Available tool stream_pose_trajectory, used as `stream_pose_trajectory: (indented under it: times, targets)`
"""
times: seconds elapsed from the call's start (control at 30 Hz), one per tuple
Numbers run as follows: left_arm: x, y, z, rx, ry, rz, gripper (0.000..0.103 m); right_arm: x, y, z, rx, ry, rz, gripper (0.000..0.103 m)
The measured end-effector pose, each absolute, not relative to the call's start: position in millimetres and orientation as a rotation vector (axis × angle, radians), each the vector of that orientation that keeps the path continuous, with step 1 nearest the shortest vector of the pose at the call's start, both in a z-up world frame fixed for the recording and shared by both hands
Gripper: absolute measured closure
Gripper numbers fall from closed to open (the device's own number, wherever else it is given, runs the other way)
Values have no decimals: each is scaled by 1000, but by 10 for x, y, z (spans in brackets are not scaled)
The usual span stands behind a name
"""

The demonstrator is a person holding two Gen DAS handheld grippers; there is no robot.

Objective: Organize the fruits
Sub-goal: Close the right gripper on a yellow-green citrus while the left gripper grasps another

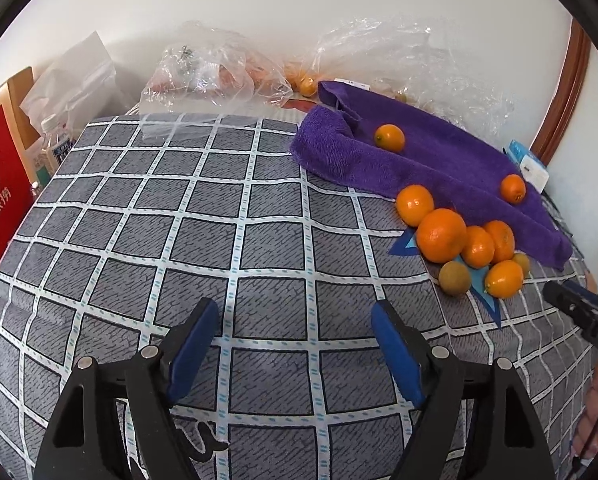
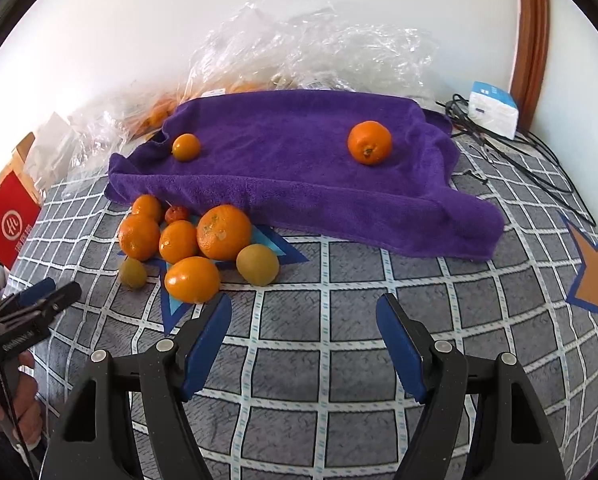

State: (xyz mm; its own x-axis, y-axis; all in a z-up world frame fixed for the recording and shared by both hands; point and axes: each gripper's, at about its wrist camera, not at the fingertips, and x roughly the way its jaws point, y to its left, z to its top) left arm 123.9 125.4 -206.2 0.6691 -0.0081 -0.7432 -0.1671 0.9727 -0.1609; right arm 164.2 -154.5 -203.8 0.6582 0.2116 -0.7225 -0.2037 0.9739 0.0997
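left gripper: jaws apart, empty, over bare bedspread | fruit pile: against towel's near-left edge; front oval fruit lying crosswise | towel: long axis left-right, two oranges on top | right gripper: jaws apart, empty

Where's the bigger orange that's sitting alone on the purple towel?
In the right wrist view, the round orange rests on the right half of the purple terry towel, far from the fruit pile by its front-left edge.

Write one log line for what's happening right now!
left tool: open, empty | right tool: open, empty | purple terry towel: two oranges
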Motion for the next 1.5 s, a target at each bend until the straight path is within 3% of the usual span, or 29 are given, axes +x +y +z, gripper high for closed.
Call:
stream_pose_trajectory:
  times: [0.5,0.6,0.73,0.83,1.1,1.23,1.5]
  targets:
    - [1209,1325,-2039,-264,821,75,26,1812,-1297,-2140,-22,828,294,29]
    - [1209,1317,-2037,-265,821,76,26,1815,-1275,-2159,-18,829,305,46]
    - [1207,1320,-2035,-265,822,76,26,1801,-1259,-2195,-32,844,305,75]
    - [1207,1314,-2034,-265,822,77,26,1757,-1294,-2197,-41,837,306,82]
    - [1203,1315,-2032,-266,822,77,26,1636,-1526,-2211,6,837,287,82]
    - [1204,1318,-2030,-268,822,76,26,1638,-1536,-2184,33,828,318,66]
    - [1194,1333,-2026,-286,817,65,26,1915,-1309,-2173,36,835,345,65]
